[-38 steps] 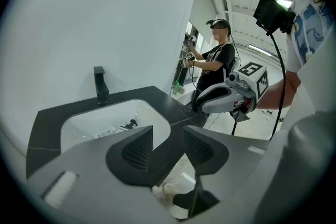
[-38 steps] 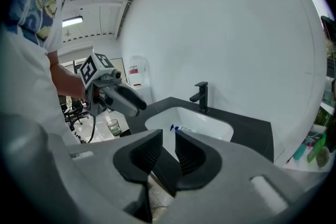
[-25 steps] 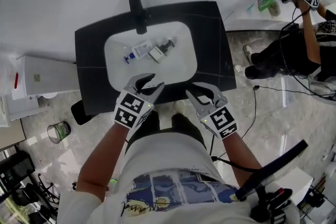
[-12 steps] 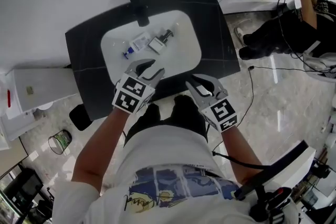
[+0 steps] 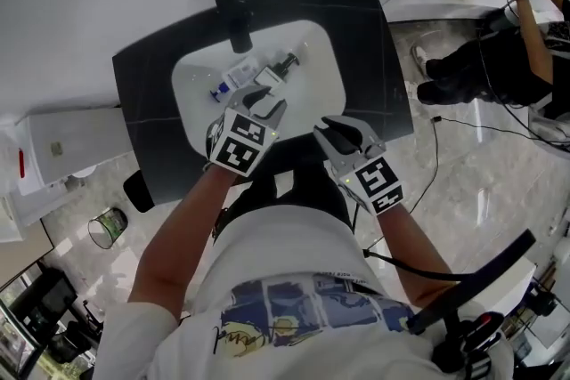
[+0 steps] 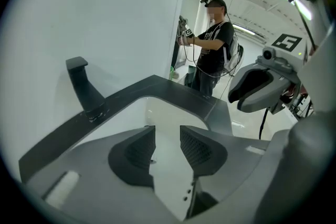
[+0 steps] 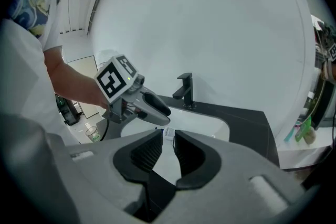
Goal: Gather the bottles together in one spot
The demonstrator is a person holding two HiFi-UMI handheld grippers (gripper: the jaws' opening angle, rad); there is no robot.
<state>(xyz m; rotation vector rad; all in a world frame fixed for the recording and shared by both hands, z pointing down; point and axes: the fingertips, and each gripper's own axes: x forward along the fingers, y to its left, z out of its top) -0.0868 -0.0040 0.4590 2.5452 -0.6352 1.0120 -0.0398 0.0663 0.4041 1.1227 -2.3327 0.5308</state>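
Note:
Two small bottles lie in the white basin [image 5: 325, 71]. One has a blue cap [image 5: 230, 82]; the other has a dark pump [image 5: 278, 68]. My left gripper [image 5: 265, 102] [image 6: 168, 132] hangs over the basin's near side, just short of the bottles. It is open with nothing between the jaws, which have just been closing a little. My right gripper [image 5: 343, 132] [image 7: 168, 138] sits over the near counter edge, its jaws a narrow gap apart and empty. In the right gripper view the left gripper [image 7: 159, 112] crosses in front of the basin.
A black faucet [image 5: 233, 13] [image 6: 84, 86] [image 7: 186, 89] stands behind the basin on the black counter [image 5: 370, 49]. A white cabinet [image 5: 71, 133] is at the left, a glass [image 5: 105, 227] on the floor. Another person [image 5: 508, 58] [image 6: 212, 44] works at the right.
My left gripper has moved forward and down over the basin, close to the bottles. The right gripper has edged forward to the counter's near edge.

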